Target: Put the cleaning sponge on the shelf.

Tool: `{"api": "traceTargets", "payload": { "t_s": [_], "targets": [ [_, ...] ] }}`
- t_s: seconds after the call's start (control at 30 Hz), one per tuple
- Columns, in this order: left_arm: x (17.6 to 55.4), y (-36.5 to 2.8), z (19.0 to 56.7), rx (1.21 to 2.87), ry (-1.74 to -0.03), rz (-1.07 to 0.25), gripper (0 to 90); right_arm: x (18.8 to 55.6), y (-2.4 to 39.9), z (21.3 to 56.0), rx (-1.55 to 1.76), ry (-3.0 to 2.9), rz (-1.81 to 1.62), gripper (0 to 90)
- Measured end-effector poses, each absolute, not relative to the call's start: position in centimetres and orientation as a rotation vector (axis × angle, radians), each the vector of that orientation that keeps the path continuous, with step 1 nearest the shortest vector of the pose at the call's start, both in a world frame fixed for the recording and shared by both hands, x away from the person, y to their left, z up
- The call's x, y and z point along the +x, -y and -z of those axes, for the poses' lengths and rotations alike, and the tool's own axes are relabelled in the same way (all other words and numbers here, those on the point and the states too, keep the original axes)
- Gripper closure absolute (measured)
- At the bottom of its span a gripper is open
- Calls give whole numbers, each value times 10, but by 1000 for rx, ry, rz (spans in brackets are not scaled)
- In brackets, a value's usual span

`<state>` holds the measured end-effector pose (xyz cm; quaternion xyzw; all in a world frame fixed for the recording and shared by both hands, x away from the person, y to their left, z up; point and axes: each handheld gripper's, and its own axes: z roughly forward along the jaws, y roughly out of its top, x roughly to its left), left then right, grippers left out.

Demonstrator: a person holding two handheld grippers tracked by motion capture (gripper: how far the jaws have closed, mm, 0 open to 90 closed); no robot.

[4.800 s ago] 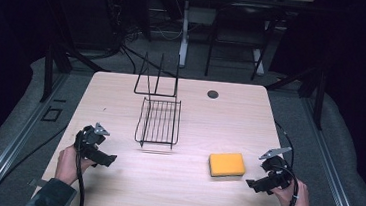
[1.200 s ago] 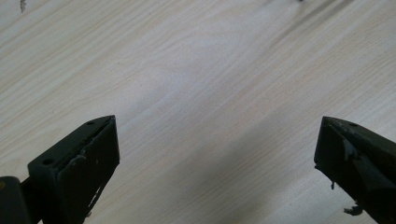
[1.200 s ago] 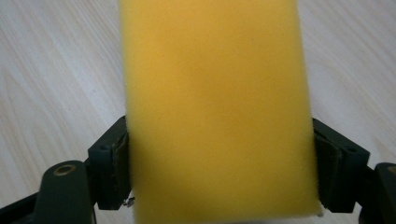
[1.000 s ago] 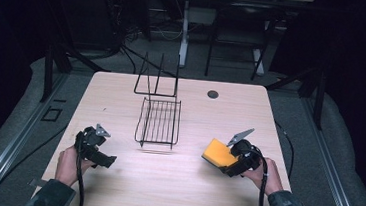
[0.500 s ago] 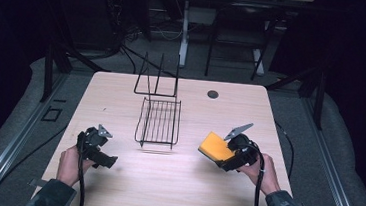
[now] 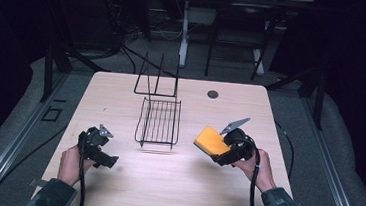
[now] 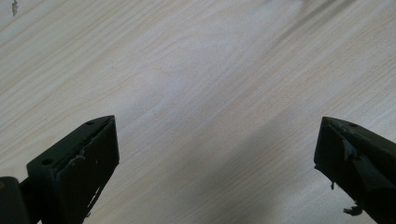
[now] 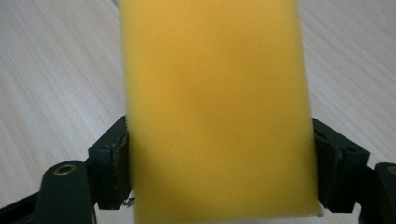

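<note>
A yellow sponge (image 6: 209, 139) hangs tilted above the wooden table (image 6: 122, 87), held at its near end by my right gripper (image 6: 222, 154), which is shut on it. In the right gripper view the sponge (image 8: 215, 107) stands between the two black pads (image 8: 109, 168) that press on its sides. A black wire rack (image 6: 159, 121) stands in the middle of the table, left of the sponge. My left gripper (image 6: 103, 159) rests low at the front left, its jaws wide open over bare wood (image 7: 210, 93) with nothing between them.
A small dark round hole (image 6: 213, 93) sits in the tabletop at the back right. Cables trail from both grippers toward the front edge. Dark table legs and cables stand beyond the far edge.
My right gripper closed on the sponge, lifted it off the table and carried it left toward the rack while tilting it. The left gripper has stayed put.
</note>
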<state>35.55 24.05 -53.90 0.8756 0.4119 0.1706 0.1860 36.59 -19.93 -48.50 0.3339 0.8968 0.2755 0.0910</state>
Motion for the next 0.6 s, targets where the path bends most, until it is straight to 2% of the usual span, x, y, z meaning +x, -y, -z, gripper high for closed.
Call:
{"api": "traceTargets", "payload": {
  "t_s": [0.6],
  "targets": [
    [356, -239, 540, 2471, -1151, -473, 1, 377, 178, 471, 959, -2652, -849, 217]
  ]
}}
